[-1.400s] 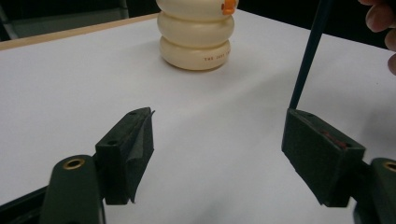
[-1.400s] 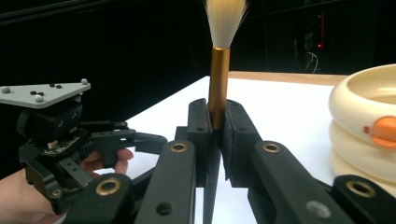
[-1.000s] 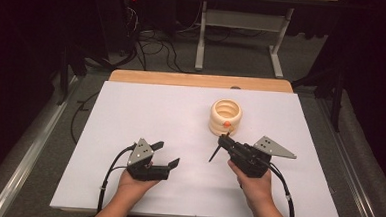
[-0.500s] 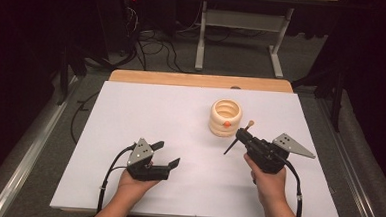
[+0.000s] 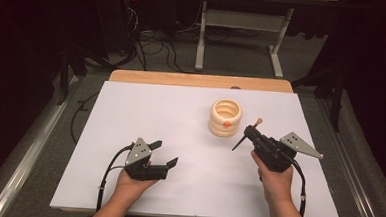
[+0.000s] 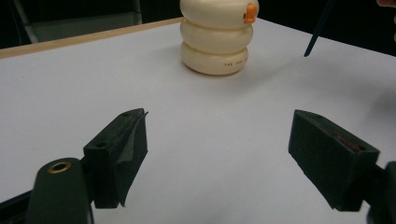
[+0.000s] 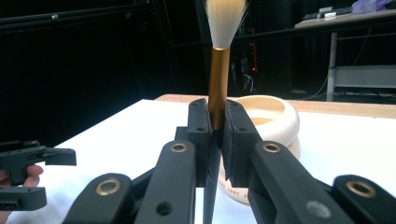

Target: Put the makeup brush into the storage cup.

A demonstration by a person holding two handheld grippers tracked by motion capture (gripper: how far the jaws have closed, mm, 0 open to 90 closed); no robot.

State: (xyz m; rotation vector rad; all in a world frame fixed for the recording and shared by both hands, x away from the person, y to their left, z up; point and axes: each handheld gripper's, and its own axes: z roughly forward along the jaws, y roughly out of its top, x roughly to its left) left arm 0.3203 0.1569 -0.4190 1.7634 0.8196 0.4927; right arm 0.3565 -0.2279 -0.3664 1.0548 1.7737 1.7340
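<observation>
The brush (image 7: 219,70) loses its bristle tip past the top edge — its handle sits hidden behind the fingers (image 7: 201,135).

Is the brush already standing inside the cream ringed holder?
No: the right gripper holds the brush clamped between its fingers, beside the holder.

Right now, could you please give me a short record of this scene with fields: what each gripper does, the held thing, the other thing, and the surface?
left gripper: open, fingers apart, nothing between them, low over the table
right gripper: shut on the brush
brush: gold ferrule and pale bristles above the fingers, dark handle below
holder: cream, ringed, open top, small orange spot, beside the right gripper
table: white board top
</observation>
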